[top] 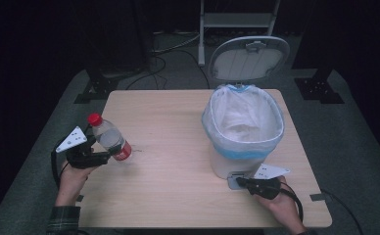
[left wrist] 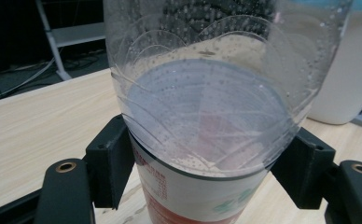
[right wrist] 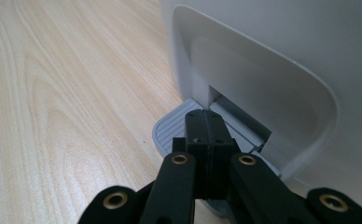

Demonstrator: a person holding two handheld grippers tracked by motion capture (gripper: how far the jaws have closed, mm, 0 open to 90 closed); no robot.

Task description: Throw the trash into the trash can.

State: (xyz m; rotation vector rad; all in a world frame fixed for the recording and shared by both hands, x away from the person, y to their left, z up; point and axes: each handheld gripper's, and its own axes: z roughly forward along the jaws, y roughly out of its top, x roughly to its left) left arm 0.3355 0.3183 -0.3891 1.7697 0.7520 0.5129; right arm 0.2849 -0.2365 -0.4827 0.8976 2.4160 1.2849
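Observation:
A clear plastic bottle (top: 108, 137) with a red cap and a red-and-white label is tilted above the left side of the table, cap toward the far left. My left gripper (top: 105, 155) is shut on its lower body; in the left gripper view the bottle (left wrist: 202, 107) sits squeezed between both black pads (left wrist: 110, 163). A white pedal bin (top: 243, 128) with a white liner and blue rim stands at the right, its lid raised behind it. My right gripper (top: 240, 182) is shut, its closed tips (right wrist: 206, 133) resting on the bin's grey foot pedal (right wrist: 170, 128).
The light wooden table (top: 178, 127) has bare surface between the bottle and the bin. The bin's raised lid (top: 249, 58) stands past the far edge. A metal rack base and cables lie on the dark floor behind the table.

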